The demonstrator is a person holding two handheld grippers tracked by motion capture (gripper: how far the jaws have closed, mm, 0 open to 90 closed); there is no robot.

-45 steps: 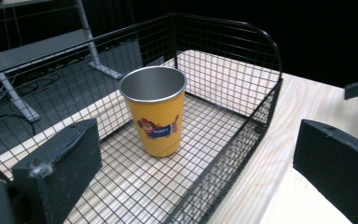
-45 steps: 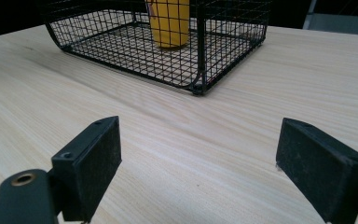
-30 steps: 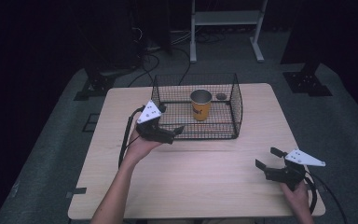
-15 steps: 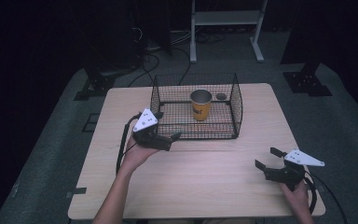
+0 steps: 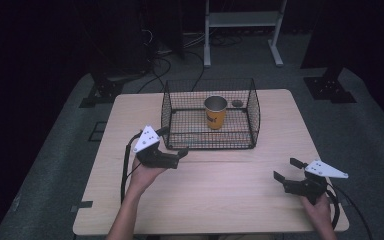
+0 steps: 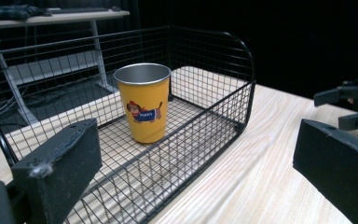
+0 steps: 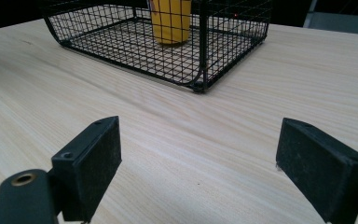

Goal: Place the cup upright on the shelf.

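A black wire basket (image 5: 252, 107) stands on the far middle of the wooden table (image 5: 220, 200). Upright inside it is a yellow metal cup (image 5: 215, 111) with a cartoon dog print. My left gripper (image 5: 179, 157) is open and holds nothing; it hovers just off the basket's near left corner, jaws pointing right. In the left gripper view, the cup (image 6: 145, 102) stands behind the basket's mesh wall (image 6: 205, 135), beyond my open left gripper (image 6: 196, 154). My right gripper (image 5: 287, 169) is open and empty near the table's front right. In the right gripper view, the open right gripper (image 7: 200, 154) faces bare wood, with the basket (image 7: 121, 32) and cup (image 7: 170, 21) farther off.
A small dark round thing (image 5: 237, 103) lies by the basket's back right corner. Off the far end of the table are a white metal frame (image 5: 240, 30), floor cables (image 5: 160, 60) and black stand bases (image 5: 330, 87). Bare wood spans the front of the table between the grippers.
My left gripper has drawn back from the basket's front left side, moving toward the near left and lower over the table. The right gripper has stayed put.
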